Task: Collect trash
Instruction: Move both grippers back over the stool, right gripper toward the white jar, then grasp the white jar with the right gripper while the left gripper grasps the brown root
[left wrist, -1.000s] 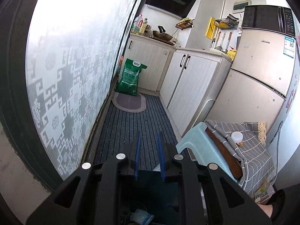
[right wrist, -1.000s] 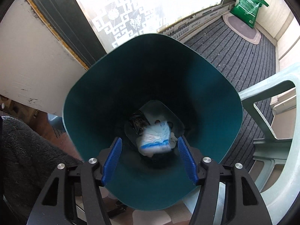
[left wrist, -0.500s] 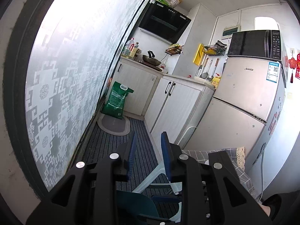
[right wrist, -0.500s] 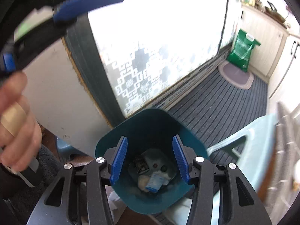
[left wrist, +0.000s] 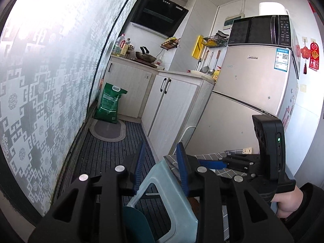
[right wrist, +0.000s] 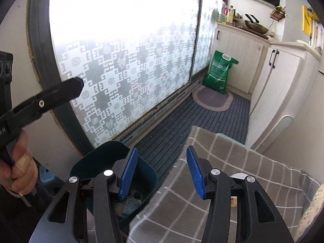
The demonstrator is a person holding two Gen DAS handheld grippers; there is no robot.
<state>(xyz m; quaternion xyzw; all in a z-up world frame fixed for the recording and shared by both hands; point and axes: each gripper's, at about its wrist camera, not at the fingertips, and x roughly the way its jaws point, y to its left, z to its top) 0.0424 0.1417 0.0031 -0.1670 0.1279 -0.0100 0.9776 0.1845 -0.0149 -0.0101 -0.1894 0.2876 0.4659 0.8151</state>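
Note:
A dark teal trash bin (right wrist: 105, 160) stands on the floor by the frosted window; blue-white wrappers (right wrist: 129, 206) lie at its bottom. Its rim also shows in the left wrist view (left wrist: 135, 220). My right gripper (right wrist: 160, 174) is open and empty, raised above the bin's right edge and the checked cloth (right wrist: 222, 162). My left gripper (left wrist: 160, 166) is open with a narrow gap and empty, above the pale green plastic stool (left wrist: 168, 198). A white round lid-like object (right wrist: 241, 176) lies on the cloth, mostly hidden behind my right finger.
A green sack (left wrist: 110, 103) and oval mat (left wrist: 108, 129) sit at the kitchen's far end. White cabinets (left wrist: 174, 109) and a fridge (left wrist: 253, 93) with a microwave line the right side. The frosted sliding window (right wrist: 121, 60) runs along the left. A striped floor mat (right wrist: 192, 125) covers the aisle.
Both grippers have lifted up and away from the bin. The right gripper has moved right, over the cloth-covered stool; the bin now sits lower left in its view.

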